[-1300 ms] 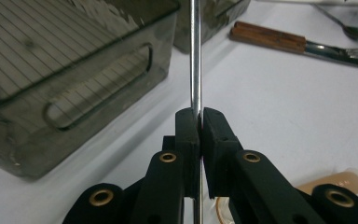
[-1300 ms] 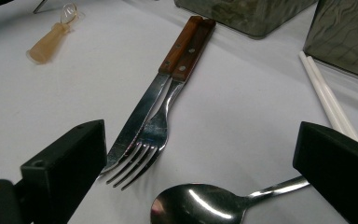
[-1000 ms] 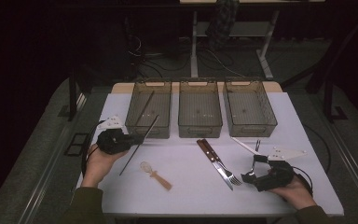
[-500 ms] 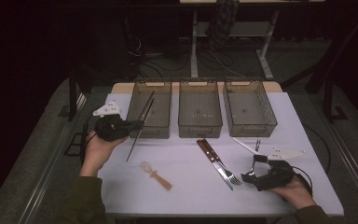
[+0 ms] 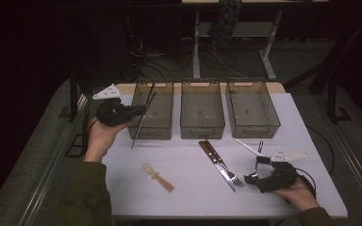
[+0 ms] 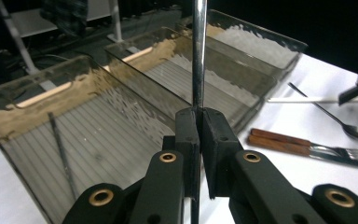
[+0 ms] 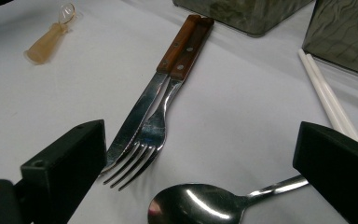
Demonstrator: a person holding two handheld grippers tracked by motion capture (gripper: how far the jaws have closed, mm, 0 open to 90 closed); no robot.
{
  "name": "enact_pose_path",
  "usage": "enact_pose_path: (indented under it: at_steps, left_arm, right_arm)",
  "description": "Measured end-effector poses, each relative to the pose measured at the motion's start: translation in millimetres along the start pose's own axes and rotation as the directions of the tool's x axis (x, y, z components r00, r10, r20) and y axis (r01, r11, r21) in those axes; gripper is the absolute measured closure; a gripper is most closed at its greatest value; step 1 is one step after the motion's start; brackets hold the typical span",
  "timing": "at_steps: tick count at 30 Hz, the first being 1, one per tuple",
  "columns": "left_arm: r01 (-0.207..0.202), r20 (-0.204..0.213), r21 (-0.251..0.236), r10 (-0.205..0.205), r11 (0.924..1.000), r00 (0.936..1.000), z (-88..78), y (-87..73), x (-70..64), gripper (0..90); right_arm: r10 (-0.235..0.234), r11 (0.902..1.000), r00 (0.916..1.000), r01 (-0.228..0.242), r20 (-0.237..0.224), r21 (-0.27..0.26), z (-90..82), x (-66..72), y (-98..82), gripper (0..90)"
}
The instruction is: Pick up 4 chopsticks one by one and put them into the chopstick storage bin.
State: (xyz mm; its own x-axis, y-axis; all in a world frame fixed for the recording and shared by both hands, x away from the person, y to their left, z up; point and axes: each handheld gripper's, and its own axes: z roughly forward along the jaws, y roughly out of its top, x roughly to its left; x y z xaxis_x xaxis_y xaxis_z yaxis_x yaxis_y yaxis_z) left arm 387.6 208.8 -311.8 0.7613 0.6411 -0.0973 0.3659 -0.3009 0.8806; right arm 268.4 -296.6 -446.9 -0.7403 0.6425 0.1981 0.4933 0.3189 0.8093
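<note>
One chopstick (image 5: 141,117) | left tongs (image 5: 139,111) clamped on it | slants, seemingly toward bin (image 5: 162,134)

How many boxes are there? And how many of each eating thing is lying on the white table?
Clear grey boxes: 3
Wooden-handled knife: 1
Wooden-handled fork: 1
Metal spoon: 1
Small clear spoon with a tan handle: 1
White chopsticks: 2
Total: 9

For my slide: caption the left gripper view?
Left tongs clamp a metal chopstick above the trays.
</note>
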Motion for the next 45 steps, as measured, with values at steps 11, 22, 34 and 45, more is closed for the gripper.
enact_pose_path:
  at_steps: [11,22,34,45]
  left_arm:
    - [0.008,-0.046,-0.026,-0.009,0.9996,0.9989,4.7,36.8,19.7,84.9]
    - [0.0,-0.113,-0.027,-0.003,0.9996,0.9936,28.0,63.2,34.1,84.9]
    - [0.065,-0.146,0.043,-0.058,0.997,0.9875,57.9,25.1,52.2,84.9]
    - [0.099,-0.157,0.113,-0.081,0.9887,0.9844,65.8,-3.3,60.0,84.9]
  right_arm:
    - [0.003,1.0,1.0,-0.003,0.0,-0.006,-0.4,-0.2,-0.4,2.6]
    - [0.007,1.0,1.0,-0.007,-0.006,-0.005,-0.6,0.3,-0.7,2.6]
    - [0.014,0.9998,0.9999,-0.014,-0.008,-0.014,-1.5,-0.5,-1.3,2.6]
    - [0.023,0.9997,0.9997,-0.023,-0.004,-0.011,-0.8,-1.3,-2.0,2.6]
